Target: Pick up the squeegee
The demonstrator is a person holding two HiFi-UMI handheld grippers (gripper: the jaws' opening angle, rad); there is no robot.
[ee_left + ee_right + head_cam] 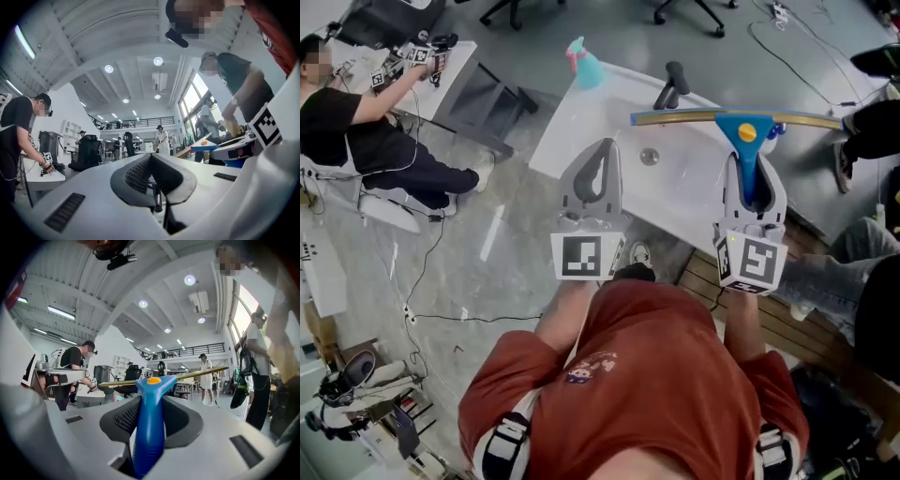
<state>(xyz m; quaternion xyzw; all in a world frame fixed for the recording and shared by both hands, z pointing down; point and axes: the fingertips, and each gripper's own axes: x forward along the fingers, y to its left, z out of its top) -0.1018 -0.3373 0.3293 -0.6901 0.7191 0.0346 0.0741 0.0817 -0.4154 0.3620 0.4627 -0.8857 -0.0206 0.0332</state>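
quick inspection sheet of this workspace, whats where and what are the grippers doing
surface: white table, few things on it
job's things: squeegee held above the table, blade level
clutter: spray bottle, black tool, small round disc
grippers: left gripper jaws shut, empty; right gripper jaws shut on the squeegee's handle
cables: black cable on the floor
surroundings: seated person at another table

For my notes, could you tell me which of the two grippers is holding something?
The right gripper, clamped on the blue-handled squeegee; the left gripper is shut and empty.
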